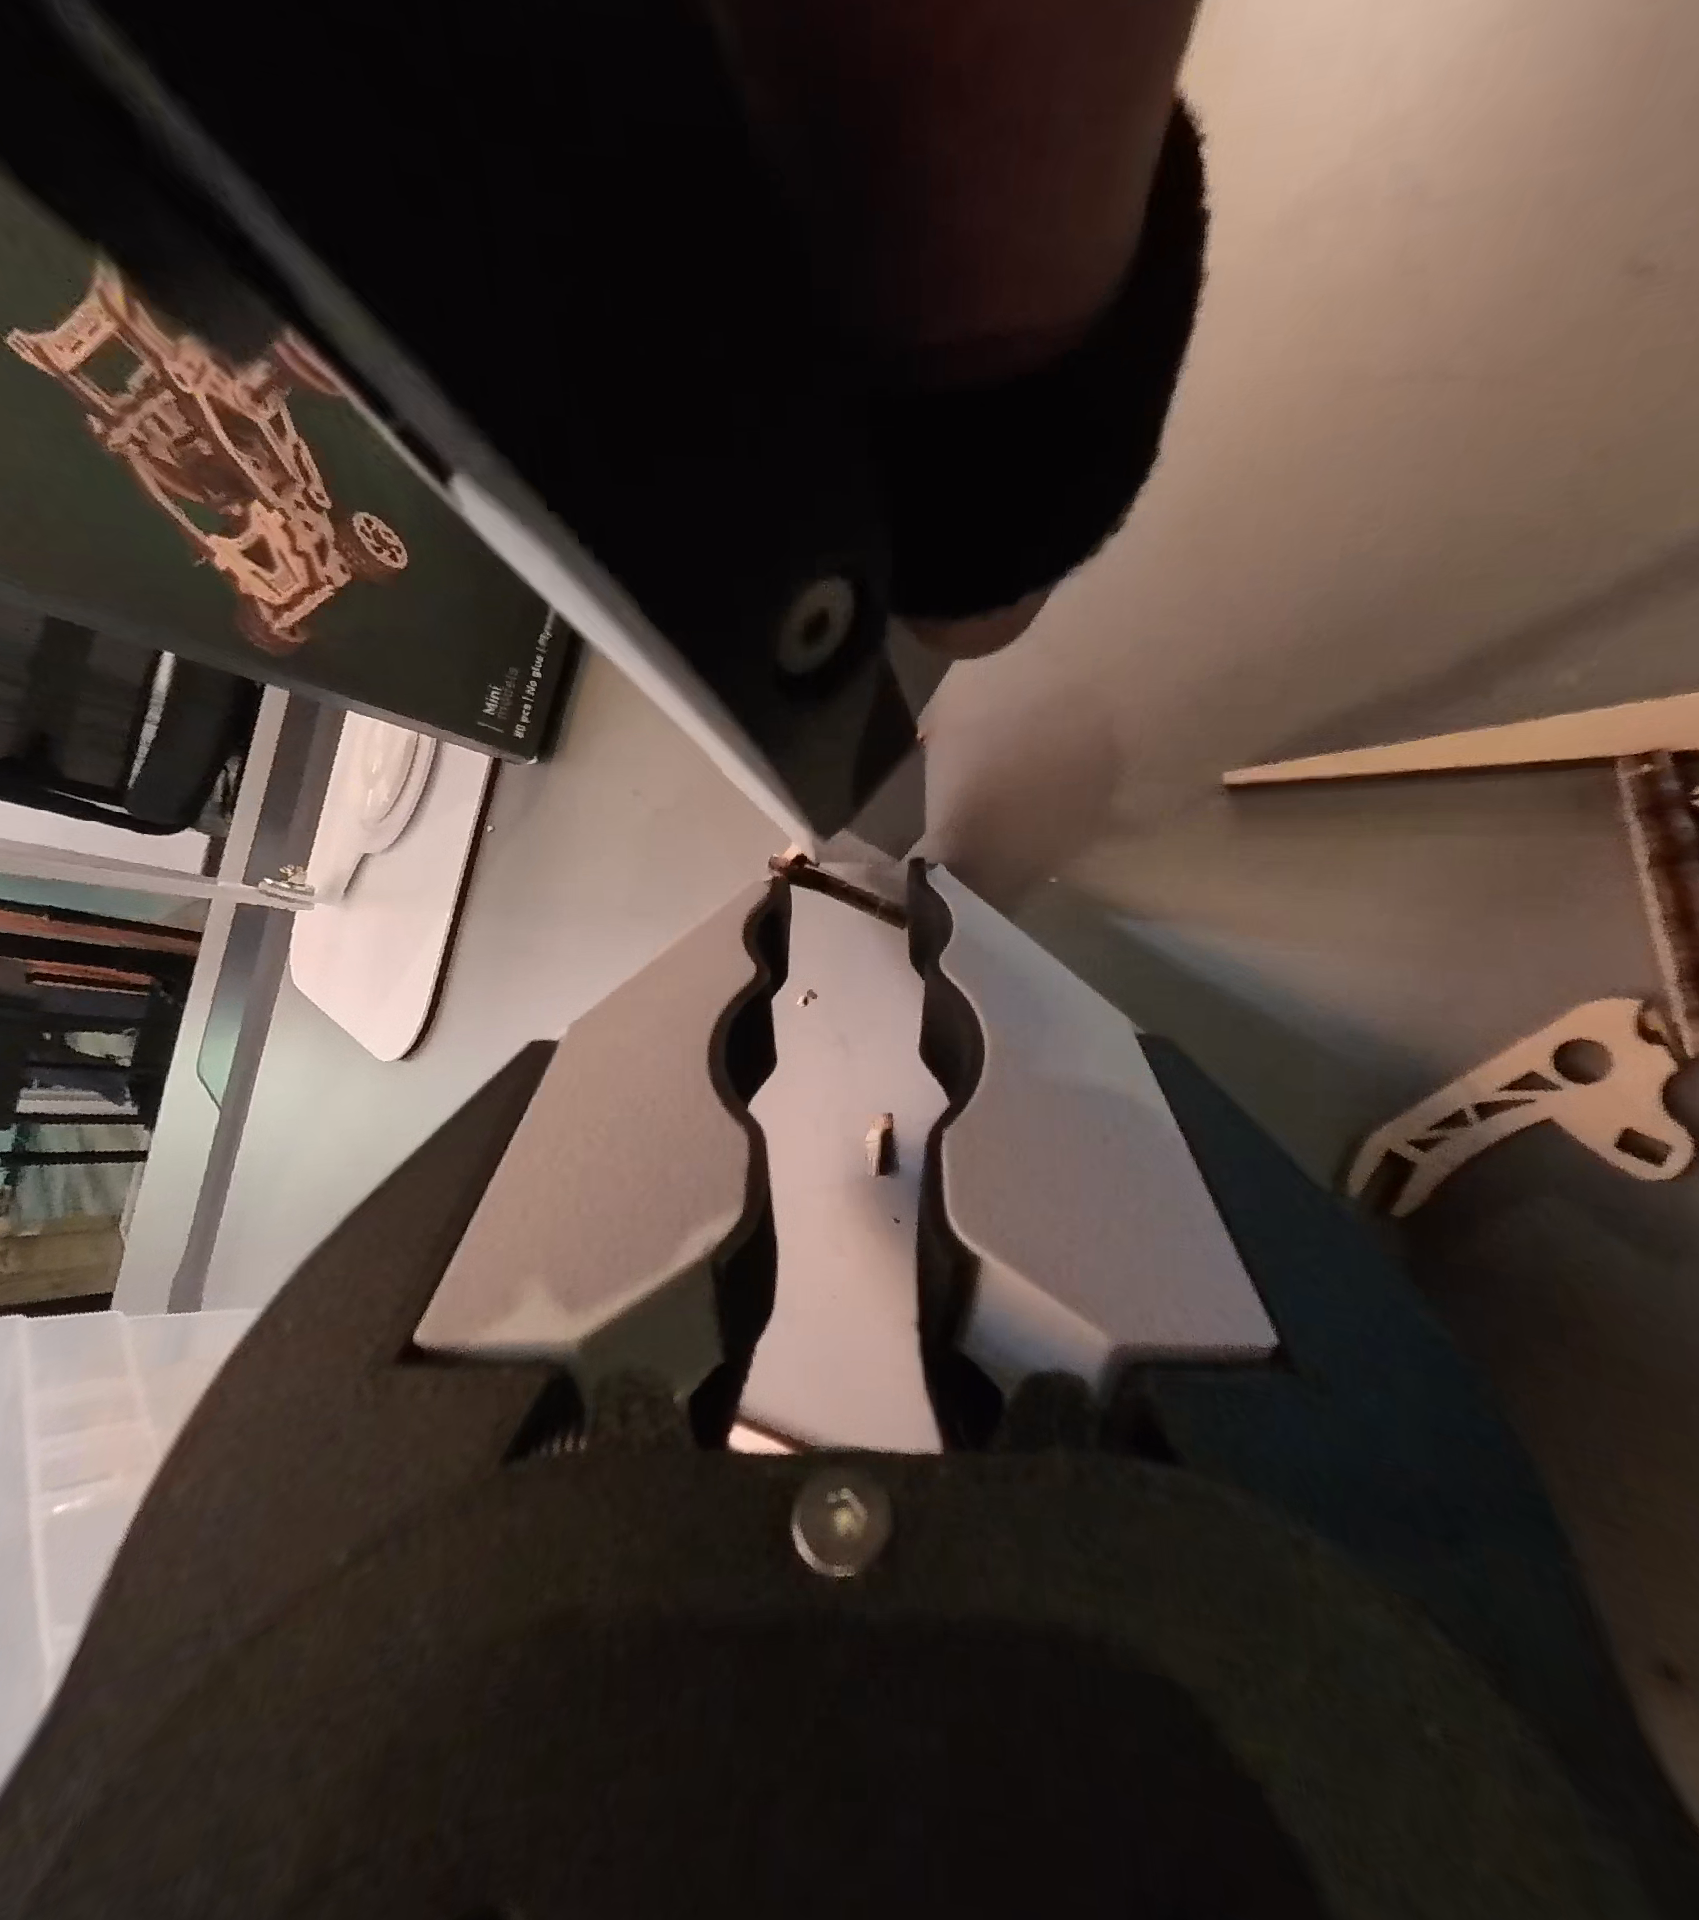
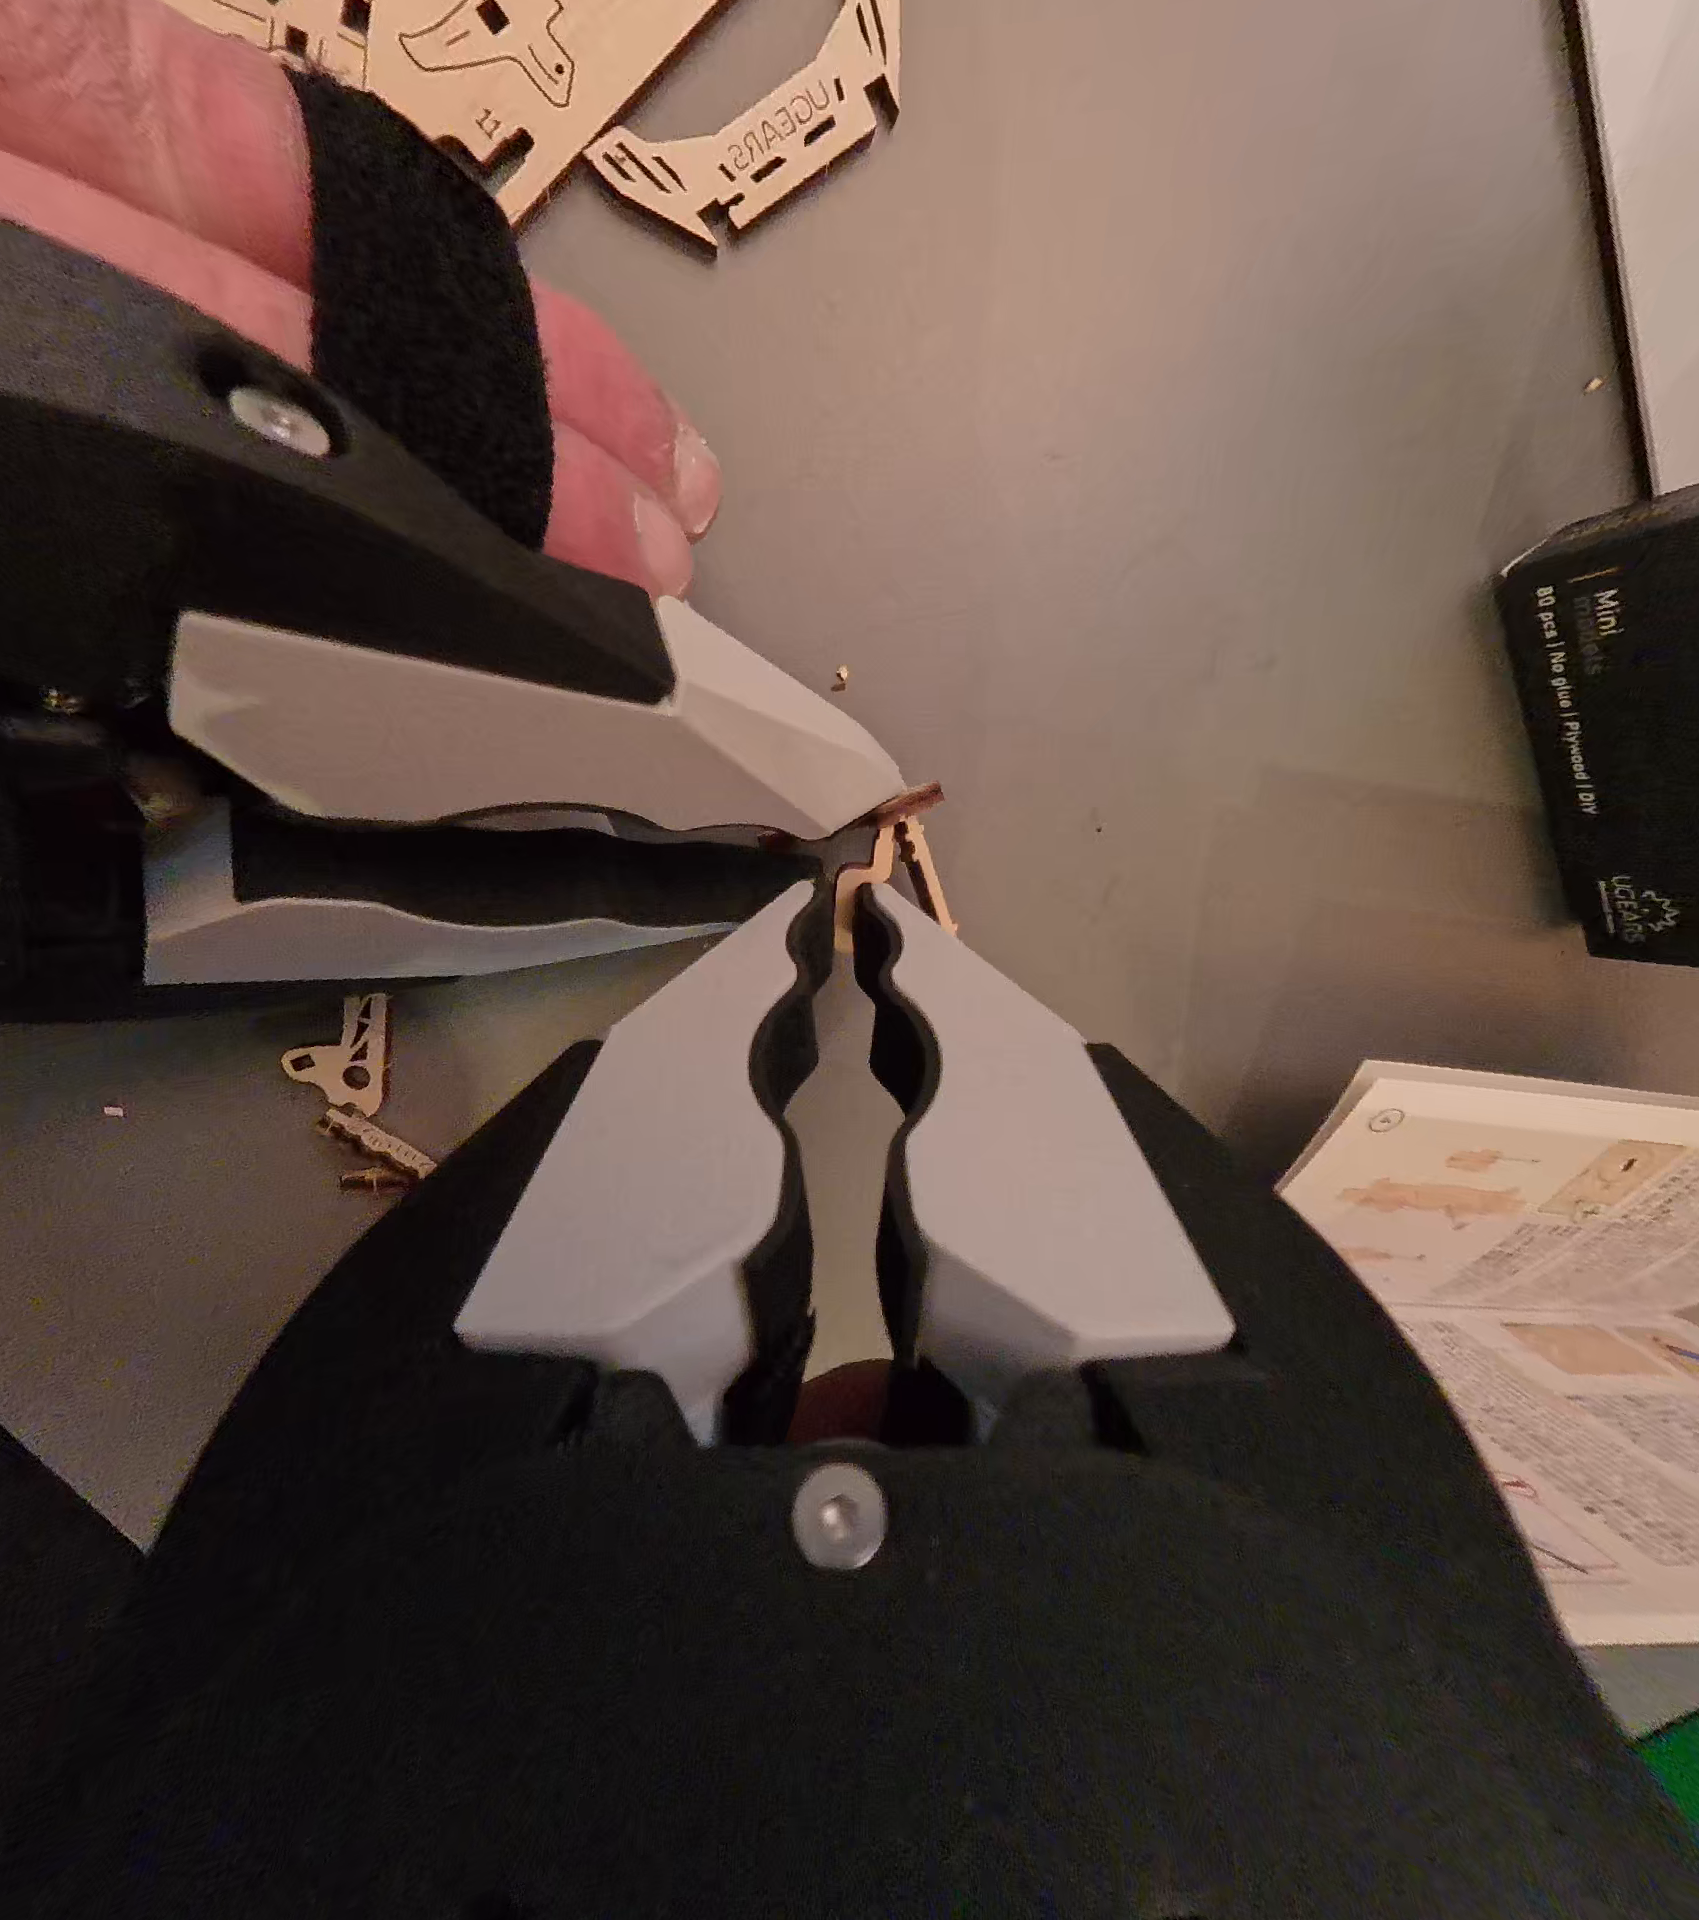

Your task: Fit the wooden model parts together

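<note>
My right gripper [image 2: 847,902]: nearly closed, pads pinching a pale wooden model part [image 2: 884,868] at the tips, above the grey table [image 2: 1188,520].
My left gripper [image 1: 845,883]: narrowed, tips closed across a thin dark-edged wooden strip [image 1: 840,886], meeting the right gripper's part.
Loose parts: curved bracket [image 1: 1510,1101], tapered stick [image 1: 1510,743], cut sheet [image 2: 554,62].
Also: black box [image 2: 1676,727], instruction booklet [image 2: 1603,1351].

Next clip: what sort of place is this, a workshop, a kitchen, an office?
Most likely an office or hobby desk, not a workshop. A grey table holds a laser-cut plywood sheet, the dark kit box and an open instruction booklet. Shelving shows dimly beyond the table edge.
</note>
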A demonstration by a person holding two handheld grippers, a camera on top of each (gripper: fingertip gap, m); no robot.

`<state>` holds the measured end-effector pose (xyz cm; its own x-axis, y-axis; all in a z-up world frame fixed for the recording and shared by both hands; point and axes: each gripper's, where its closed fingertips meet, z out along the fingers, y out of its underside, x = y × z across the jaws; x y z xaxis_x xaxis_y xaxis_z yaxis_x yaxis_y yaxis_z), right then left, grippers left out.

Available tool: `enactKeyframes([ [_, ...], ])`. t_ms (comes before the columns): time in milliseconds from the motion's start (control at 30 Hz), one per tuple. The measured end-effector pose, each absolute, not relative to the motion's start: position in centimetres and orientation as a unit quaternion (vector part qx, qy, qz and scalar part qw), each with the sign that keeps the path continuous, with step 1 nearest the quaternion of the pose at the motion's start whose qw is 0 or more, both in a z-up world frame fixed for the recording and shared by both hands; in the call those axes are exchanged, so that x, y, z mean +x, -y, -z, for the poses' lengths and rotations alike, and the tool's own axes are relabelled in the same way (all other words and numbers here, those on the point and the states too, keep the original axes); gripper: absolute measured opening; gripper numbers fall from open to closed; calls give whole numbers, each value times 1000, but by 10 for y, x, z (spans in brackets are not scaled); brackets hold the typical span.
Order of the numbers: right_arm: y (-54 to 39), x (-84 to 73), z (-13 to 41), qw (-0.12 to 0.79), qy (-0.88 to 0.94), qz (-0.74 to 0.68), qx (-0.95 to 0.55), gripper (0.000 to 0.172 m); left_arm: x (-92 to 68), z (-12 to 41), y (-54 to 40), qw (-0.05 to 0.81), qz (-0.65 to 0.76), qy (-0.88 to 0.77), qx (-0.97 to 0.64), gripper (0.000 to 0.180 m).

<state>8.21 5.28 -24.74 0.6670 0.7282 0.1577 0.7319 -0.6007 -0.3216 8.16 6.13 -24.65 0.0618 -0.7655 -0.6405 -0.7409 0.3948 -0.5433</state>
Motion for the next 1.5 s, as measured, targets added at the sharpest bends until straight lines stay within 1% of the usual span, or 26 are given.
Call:
enactKeyframes([
  [200,-52,84,248,171,424,-12,-889,1,83,246,-60,481,15,-689,-542,21],
  [333,-53,86,249,156,465,-4,-871,1,84,247,-60,480,17,-694,-536,20],
  [533,-53,86,248,145,504,-27,-851,0,84,247,-60,481,26,-693,-536,20],
  [667,-54,88,249,127,527,1,-840,0,85,247,-61,483,22,-694,-533,20],
  [767,-51,89,254,106,551,22,-828,0,86,249,-63,488,1,-696,-526,11],
  [833,-53,88,253,103,550,13,-829,0,85,248,-64,486,7,-692,-533,12],
  [1167,-57,83,254,152,479,-33,-864,0,84,248,-67,476,26,-678,-560,14],
  [1500,-60,81,254,180,419,-58,-888,0,83,250,-70,466,35,-670,-577,11],
])
